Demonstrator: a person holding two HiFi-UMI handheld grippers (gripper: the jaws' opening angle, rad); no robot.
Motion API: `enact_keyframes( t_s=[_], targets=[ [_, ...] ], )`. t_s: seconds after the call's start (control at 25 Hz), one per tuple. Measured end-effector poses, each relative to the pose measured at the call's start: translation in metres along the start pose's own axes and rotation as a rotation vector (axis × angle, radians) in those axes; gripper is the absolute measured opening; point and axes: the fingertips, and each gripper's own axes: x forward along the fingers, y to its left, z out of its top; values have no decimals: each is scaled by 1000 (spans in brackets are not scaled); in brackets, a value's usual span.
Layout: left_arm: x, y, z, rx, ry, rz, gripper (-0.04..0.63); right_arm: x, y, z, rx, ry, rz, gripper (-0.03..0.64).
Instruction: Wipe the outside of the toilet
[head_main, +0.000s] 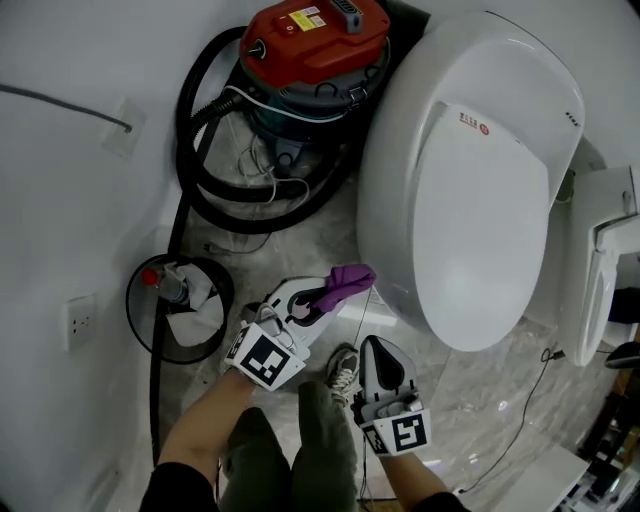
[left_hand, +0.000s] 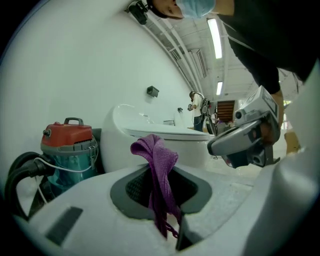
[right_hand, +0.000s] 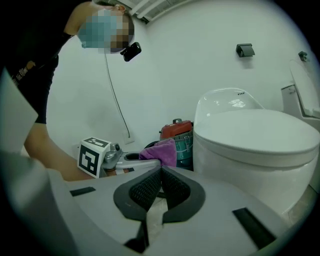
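Head view gives me the layout: the toilet (head_main: 470, 180), lid down, fills the right half. Its long axis runs from the back end at upper right down to the rounded front near the middle. Beyond its left flank stands a red-topped vacuum cleaner (head_main: 310, 50), and nearer me on the left is a small round waste bin (head_main: 180, 305).

My left gripper (head_main: 328, 292) is clamped on a purple cloth (head_main: 348, 278) — the fabric is pinched between the pads and a fold flops over the tips. That cloth points up and right at the toilet's left flank, just beside it; I can't tell whether it touches. My right gripper (head_main: 373, 347) sits lower, off the toilet's front, jaws pressed together with nothing between them.

So the left is the working hand — the porcelain lies ahead and to its right. I'd judge the stroke should follow the flank along that long axis.
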Motion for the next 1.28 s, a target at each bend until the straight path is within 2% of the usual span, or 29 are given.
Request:
enact_keyframes(
  t_s=[0.2,0.52,0.92,1.04,1.28],
  targets=[
    [26,0,-20,42,-59,-75,67,14,-13,-33,-69,-16,3,-2],
    [54,-2,-42,94,-125,-179,67,33,-30,-65,-189,-68,86,-2],
    [79,33,-35,63,-125,-106,67,37,-19,-64,-288,-45,175,-2],
    [89,50,-33,35,-123,-72,67,39,-14,-56,-318,-30,210,-2],
    [109,96,-28,29,-90,-14,71,43,10,-45,-336,-26,289,-2]
  ],
)
